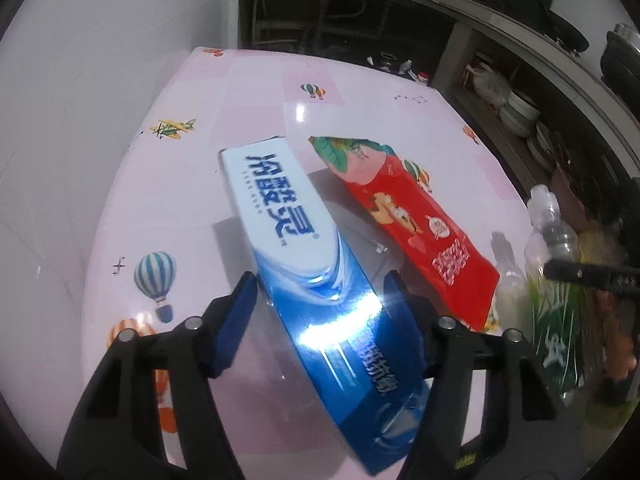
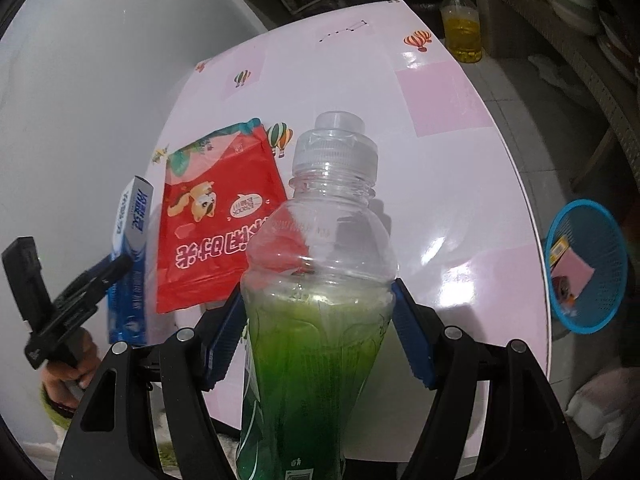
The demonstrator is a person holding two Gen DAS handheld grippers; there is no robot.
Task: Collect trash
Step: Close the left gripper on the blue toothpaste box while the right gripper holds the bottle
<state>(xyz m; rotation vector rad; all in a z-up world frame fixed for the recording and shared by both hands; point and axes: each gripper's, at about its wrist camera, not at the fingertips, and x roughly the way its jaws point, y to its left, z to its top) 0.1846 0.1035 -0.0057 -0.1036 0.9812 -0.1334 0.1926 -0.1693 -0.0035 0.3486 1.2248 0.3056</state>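
Observation:
My left gripper (image 1: pixel 320 288) is shut on a blue and white toothpaste box (image 1: pixel 288 216) and holds it tilted over the pink table (image 1: pixel 240 92). A red snack bag (image 1: pixel 404 216) lies flat on the table just right of the box. My right gripper (image 2: pixel 318 304) is shut on a clear plastic bottle with a green label (image 2: pixel 320 280), held upright. In the right wrist view the red bag (image 2: pixel 216 220) lies to the left, and the toothpaste box (image 2: pixel 130 256) in the left gripper (image 2: pixel 116 268) shows beyond it. The bottle (image 1: pixel 556 280) also shows at the right of the left wrist view.
A blue mesh basket (image 2: pixel 588 268) with a pink card and small packets in it stands off the table's right edge. A jug of yellow oil (image 2: pixel 460 28) stands on the floor past the far edge. Shelves with stacked plates (image 1: pixel 520 112) line the right.

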